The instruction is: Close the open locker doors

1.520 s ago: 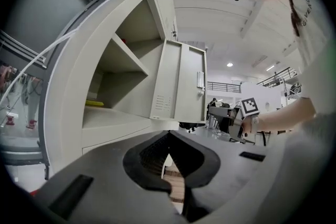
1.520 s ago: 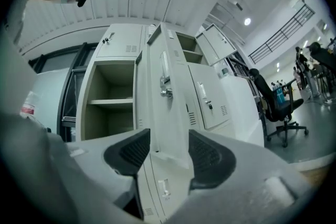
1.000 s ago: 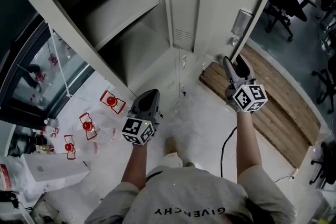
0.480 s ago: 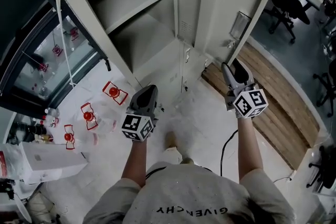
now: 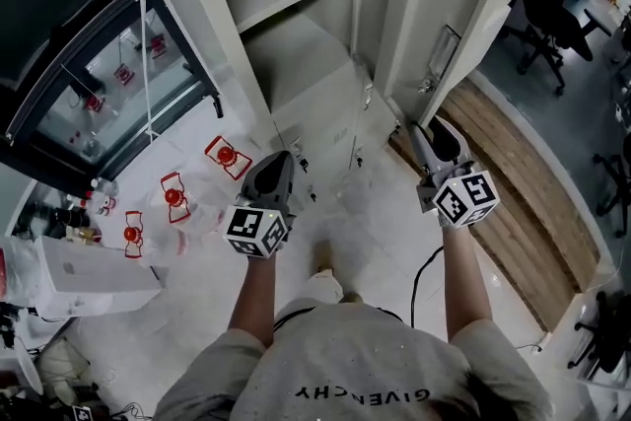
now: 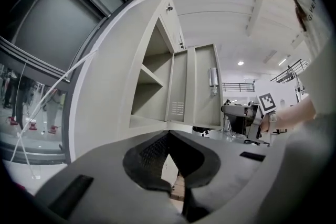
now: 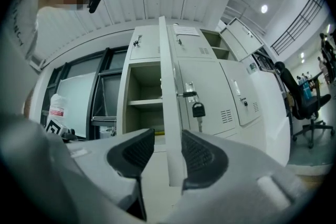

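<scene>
Between the closing right claw — pale grey locker door, edge-on; left claw shut.

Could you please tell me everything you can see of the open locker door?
The open locker door is pale grey painted metal, upright, swung out and seen edge-on from the right gripper view. A latch plate sits on its face. Its free edge stands between the closing jaws of the right claw, not yet clamped.
</scene>
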The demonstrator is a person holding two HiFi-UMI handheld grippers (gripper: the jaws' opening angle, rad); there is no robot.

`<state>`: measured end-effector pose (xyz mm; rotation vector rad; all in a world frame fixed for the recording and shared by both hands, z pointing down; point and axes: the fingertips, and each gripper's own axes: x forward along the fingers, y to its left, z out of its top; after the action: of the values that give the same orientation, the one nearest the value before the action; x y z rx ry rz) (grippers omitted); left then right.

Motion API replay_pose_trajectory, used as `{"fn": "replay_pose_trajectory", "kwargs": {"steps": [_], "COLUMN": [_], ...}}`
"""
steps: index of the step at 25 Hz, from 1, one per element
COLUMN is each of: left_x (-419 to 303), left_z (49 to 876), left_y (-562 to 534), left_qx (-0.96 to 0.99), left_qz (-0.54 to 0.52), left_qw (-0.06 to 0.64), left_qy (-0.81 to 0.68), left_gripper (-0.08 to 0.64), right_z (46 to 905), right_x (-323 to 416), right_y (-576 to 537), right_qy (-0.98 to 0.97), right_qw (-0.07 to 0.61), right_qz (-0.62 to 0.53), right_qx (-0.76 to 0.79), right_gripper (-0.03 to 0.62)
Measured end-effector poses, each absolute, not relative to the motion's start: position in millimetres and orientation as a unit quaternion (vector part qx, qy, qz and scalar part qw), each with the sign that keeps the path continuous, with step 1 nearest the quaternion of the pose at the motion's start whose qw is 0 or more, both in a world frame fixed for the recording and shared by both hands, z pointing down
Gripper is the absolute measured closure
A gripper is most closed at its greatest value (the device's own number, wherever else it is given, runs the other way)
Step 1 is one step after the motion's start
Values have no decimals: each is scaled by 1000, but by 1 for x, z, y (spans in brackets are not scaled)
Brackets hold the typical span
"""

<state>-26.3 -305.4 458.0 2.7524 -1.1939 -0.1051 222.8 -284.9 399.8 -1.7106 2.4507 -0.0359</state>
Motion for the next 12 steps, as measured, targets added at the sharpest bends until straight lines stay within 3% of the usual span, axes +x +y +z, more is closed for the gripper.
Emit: {"fn": "replay_pose_trajectory", "kwargs": {"steps": [12], "left_x": [-59], "left_z": [455], "left_y": [-292], "left_qx": [906], "left_qz": [-40], "left_qw": [65], "left_qy": [-416], "left_gripper": [563], "right_z": [404], "right_x": [142], "right_y": [-283], "right_qy": [852], "right_qw": [50], "right_qz": [-4], "right_qx": [-521], "right_gripper": [471]}}
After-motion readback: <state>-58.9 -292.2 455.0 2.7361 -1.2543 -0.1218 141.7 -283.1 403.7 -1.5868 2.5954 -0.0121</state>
